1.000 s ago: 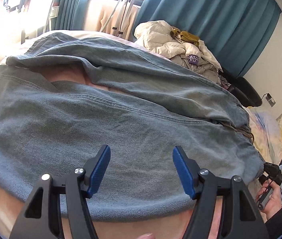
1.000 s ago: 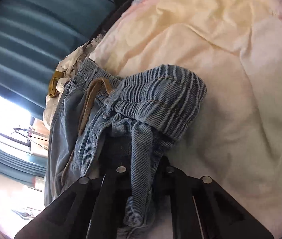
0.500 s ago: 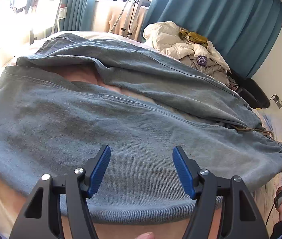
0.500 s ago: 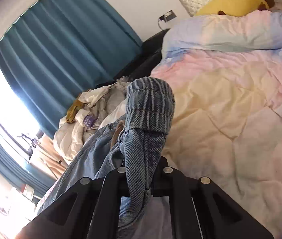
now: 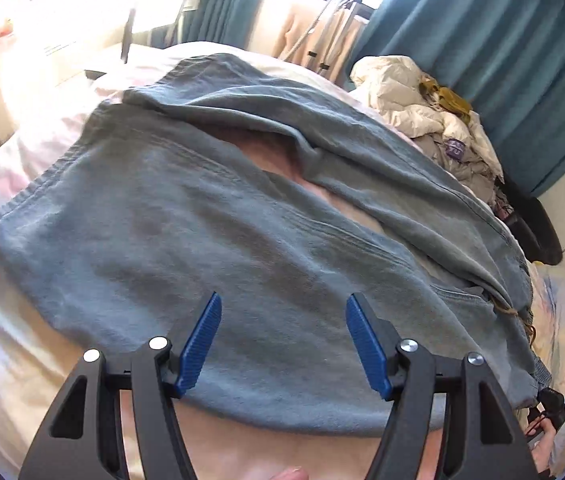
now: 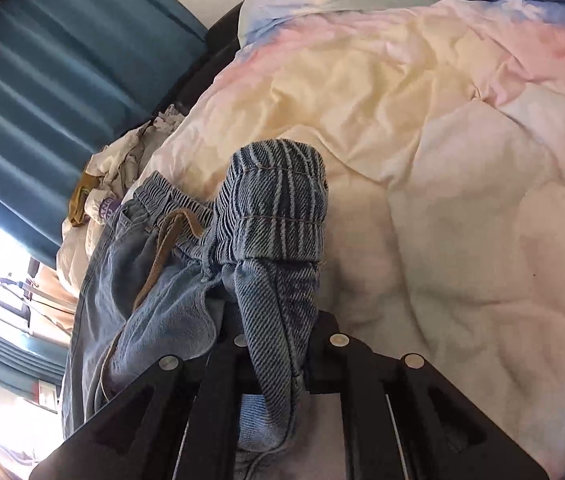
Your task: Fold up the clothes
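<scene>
- Left wrist view: the left gripper (image 5: pixel 282 344) is hovering over the jeans (image 5: pixel 242 240) with its blue-padded jaws spread wide and nothing between them.
- The jeans are lying spread across the bed (image 5: pixel 10 340), the two legs running away towards the window, with a strip of pale bedding showing between them.
- A heap of pale clothes (image 5: pixel 422 108) is sitting beyond the jeans, in front of the teal curtain (image 5: pixel 502 52).
- At the lower right edge, the right gripper (image 5: pixel 552 402) is showing small at the waistband end of the jeans.
- Right wrist view: the right gripper (image 6: pixel 278 344) is pinching a fold of the jeans' (image 6: pixel 278 208) elastic waistband; the jaws are starting to ease apart, yet the denim is sitting squeezed between them.
- The gathered waistband is standing up above the jaws, and a brown drawstring (image 6: pixel 162 248) is trailing down to its left.
- The pastel duvet (image 6: pixel 442 160) is filling the right of this view, the curtain the left.
</scene>
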The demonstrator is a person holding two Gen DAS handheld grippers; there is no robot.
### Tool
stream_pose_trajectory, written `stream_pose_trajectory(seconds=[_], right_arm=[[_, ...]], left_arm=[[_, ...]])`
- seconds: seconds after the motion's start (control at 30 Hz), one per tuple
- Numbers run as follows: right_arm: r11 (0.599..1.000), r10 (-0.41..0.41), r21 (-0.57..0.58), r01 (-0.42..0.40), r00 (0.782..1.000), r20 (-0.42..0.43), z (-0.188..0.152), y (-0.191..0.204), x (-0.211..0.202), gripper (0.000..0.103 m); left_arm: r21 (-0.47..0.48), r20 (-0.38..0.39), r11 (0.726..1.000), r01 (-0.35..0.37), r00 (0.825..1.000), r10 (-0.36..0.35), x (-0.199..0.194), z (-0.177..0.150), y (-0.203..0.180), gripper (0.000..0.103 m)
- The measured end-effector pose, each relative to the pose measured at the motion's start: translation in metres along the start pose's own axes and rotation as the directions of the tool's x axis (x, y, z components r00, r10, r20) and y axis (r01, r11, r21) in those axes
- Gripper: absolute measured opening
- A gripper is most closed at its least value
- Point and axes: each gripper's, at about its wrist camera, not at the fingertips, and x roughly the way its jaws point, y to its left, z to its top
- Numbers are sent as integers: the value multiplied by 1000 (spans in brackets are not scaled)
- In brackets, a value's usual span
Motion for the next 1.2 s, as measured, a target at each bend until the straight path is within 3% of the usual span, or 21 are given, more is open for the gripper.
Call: stream_pose_trajectory(seconds=[0.03, 0.13, 0.23, 0.37, 0.5, 0.57, 0.63, 0.77, 0.9, 1.07, 1.2], right_arm=[[1000, -1, -4, 1, 1000, -13, -2, 0, -3, 10], [1000, -4, -15, 4, 999, -52, -8, -2, -10, 11], [1000, -1, 23, 3, 996, -89, -13, -12, -17, 11], [996, 16, 86, -6, 993, -120, -19, -24, -27, 11], [996, 1, 90, 11, 991, -132, -26, -25, -34, 11], [997, -11, 79, 22, 990, -137, -29, -24, -35, 11], [997, -17, 76, 28, 990, -141, -30, -24, -35, 13], [994, -11, 105, 27, 988, -153, -32, -30, -34, 28], [987, 23, 158, 3, 986, -163, -34, -37, -29, 32], [980, 73, 193, -42, 985, -159, -34, -36, -22, 35], [974, 106, 212, -73, 983, -149, -32, -35, -16, 35]], left_arm=[[-32, -28, 999, -22, 999, 21, -3, 4, 14, 67], [-172, -62, 985, 10, 998, -21, -11, 4, 62, 66], [-314, -83, 948, 47, 994, -77, -18, 3, 110, 66], [-486, -58, 869, 93, 989, -138, -18, -1, 165, 66], [-624, -80, 766, 152, 963, -256, 6, -12, 196, 66], [-664, -80, 728, 173, 951, -299, 15, -16, 202, 66], [-674, -69, 716, 184, 948, -310, 18, -15, 205, 66], [-703, -48, 685, 193, 947, -316, 26, -11, 213, 66], [-717, -1, 652, 246, 935, -355, 32, -7, 217, 66], [-694, 13, 667, 272, 931, -366, 41, 8, 209, 64], [-649, 32, 703, 292, 933, -358, 40, 19, 200, 55]])
